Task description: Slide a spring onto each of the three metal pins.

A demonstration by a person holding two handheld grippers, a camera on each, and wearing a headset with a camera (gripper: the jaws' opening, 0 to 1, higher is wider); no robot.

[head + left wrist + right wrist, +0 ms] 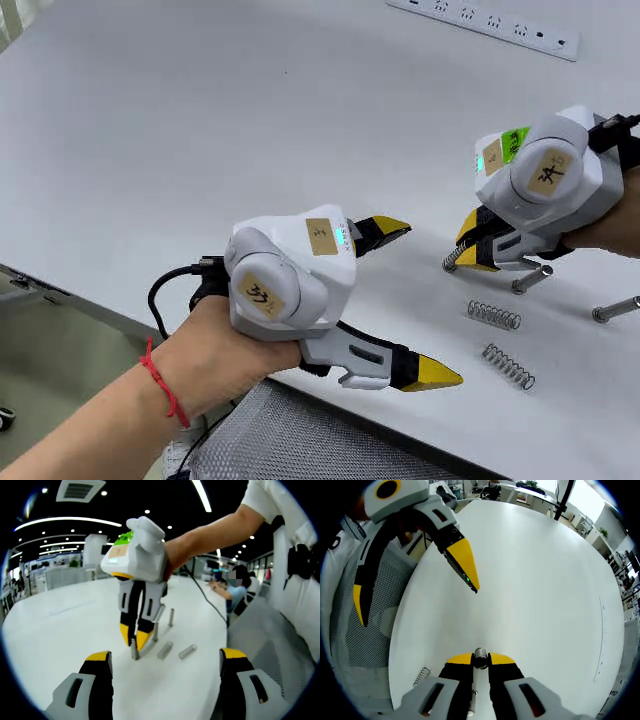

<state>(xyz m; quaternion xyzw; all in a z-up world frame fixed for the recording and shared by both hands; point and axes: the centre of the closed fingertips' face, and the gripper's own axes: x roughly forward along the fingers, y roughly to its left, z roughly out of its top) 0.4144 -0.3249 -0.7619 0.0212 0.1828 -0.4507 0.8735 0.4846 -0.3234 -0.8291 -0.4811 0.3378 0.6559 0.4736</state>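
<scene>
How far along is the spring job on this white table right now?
Nothing looks finished: the two grey metal pins in sight are bare. In hand: the right gripper is shut on one coiled wire spring, its end down on the white table; whether a pin sits inside it, I cannot tell. The left gripper is open and empty. Left: two loose springs lying near the pins.

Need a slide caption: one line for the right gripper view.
Right hand-held gripper shut on a spring, left hand-held gripper open near the edge of the white table.
</scene>
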